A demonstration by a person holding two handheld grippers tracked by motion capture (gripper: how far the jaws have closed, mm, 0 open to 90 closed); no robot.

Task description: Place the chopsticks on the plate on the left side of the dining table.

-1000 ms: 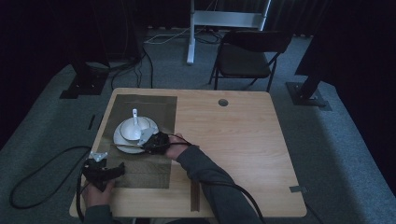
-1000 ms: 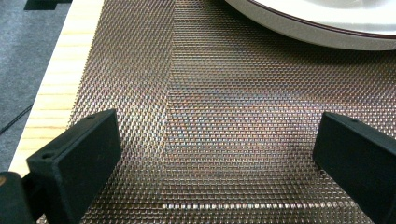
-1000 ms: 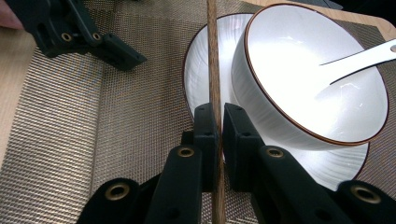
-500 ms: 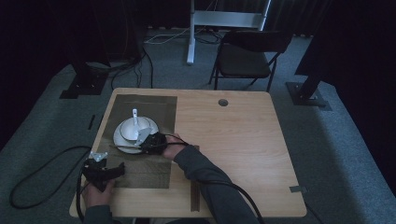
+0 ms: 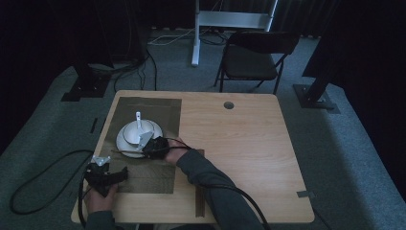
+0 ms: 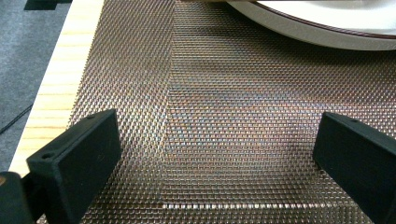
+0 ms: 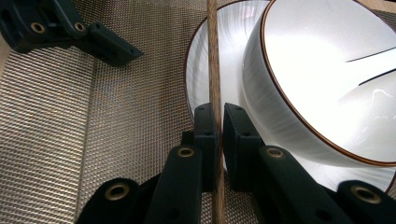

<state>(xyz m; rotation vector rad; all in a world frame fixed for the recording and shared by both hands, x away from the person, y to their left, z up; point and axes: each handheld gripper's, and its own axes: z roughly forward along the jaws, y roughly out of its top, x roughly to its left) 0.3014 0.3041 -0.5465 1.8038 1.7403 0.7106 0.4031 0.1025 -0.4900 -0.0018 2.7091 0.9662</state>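
We see the right gripper with its jaws clamped on a thin wooden chopstick, which runs straight up between the two black pads in the right gripper view. The stick passes just beside the white bowl, over the rim of the white plate on which the bowl sits. In the high view the right gripper lies at the near edge of the plate, and the chopstick reaches out from it to the left across the plate's near rim. A white spoon rests in the bowl.

The left gripper rests over the woven placemat near the counter's left front corner, well apart from the plate. In the left gripper view its jaws stand wide apart with only the mat between them, and the plate's rim lies ahead.
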